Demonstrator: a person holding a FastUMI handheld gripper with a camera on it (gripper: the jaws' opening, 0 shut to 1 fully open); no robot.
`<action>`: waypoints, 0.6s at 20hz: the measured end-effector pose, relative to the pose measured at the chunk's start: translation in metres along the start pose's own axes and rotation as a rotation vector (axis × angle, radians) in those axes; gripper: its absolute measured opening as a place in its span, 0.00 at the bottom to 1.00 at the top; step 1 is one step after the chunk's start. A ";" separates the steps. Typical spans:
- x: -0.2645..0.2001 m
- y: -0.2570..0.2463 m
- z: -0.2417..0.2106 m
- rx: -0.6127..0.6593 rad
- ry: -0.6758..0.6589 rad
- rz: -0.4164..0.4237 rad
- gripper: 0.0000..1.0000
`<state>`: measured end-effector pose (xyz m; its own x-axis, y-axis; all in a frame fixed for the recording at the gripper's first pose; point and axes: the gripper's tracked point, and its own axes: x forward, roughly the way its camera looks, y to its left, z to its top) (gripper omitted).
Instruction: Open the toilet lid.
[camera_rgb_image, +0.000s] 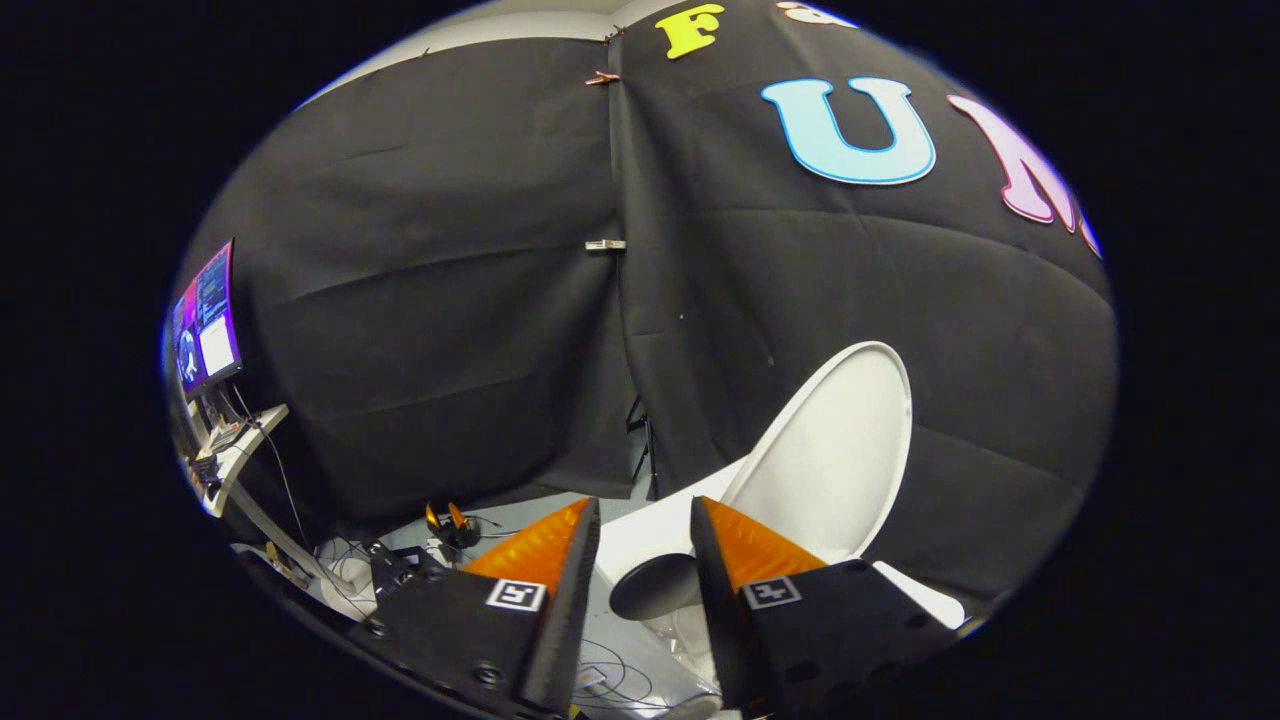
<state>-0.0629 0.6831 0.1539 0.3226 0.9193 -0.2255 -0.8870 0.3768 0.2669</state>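
Observation:
The white toilet lid (830, 450) stands raised, leaning back against the black cloth wall, just beyond my right finger. Below it I see part of the white toilet body (650, 535) and a dark round opening (655, 588) between my fingers. My gripper (645, 515) is open, its fingers apart with nothing pressed between them. The lid is not touched by either fingertip.
A monitor (205, 320) on a white stand (245, 450) sits off to the left. Cables (340, 555) and a small dark device (450, 525) lie on the floor beyond my left finger. A tripod leg (640, 440) stands at the cloth seam.

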 end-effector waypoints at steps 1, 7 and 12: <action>0.000 0.007 0.000 -0.005 0.005 0.025 0.71; 0.001 0.008 0.012 -0.085 -0.034 -0.025 0.99; -0.020 0.013 0.055 -0.035 -0.155 -0.019 1.00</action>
<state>-0.0627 0.6762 0.2129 0.3845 0.9195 -0.0821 -0.8902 0.3929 0.2305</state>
